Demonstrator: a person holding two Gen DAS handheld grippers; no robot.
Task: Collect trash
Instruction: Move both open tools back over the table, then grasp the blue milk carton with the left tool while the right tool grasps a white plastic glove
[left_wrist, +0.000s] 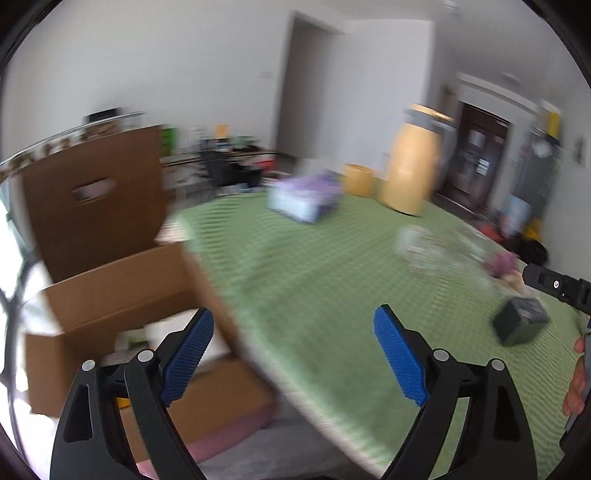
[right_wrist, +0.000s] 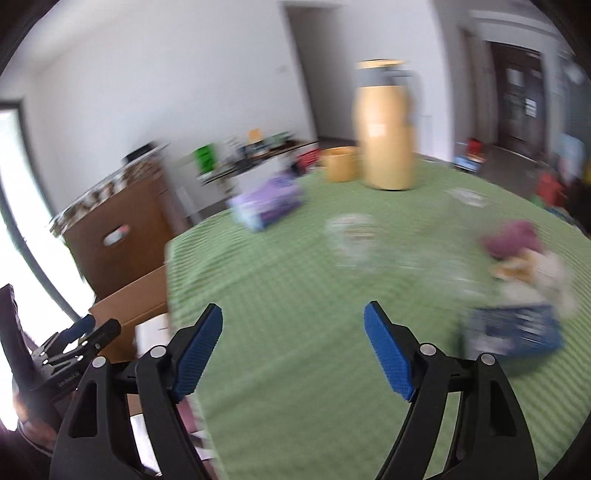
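Green tablecloth (right_wrist: 295, 295), trash pile (right_wrist: 524, 258) ahead-right of our right gripper (right_wrist: 293, 350), nearer than left gripper (left_wrist: 293, 356); both jaws apart, empty; box (left_wrist: 110, 295) left.

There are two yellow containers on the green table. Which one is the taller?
The tall yellow bottle with the grey band near its top. The short yellow cup beside it, to its left in both views, is squat, open-topped and reaches far lower than the bottle.
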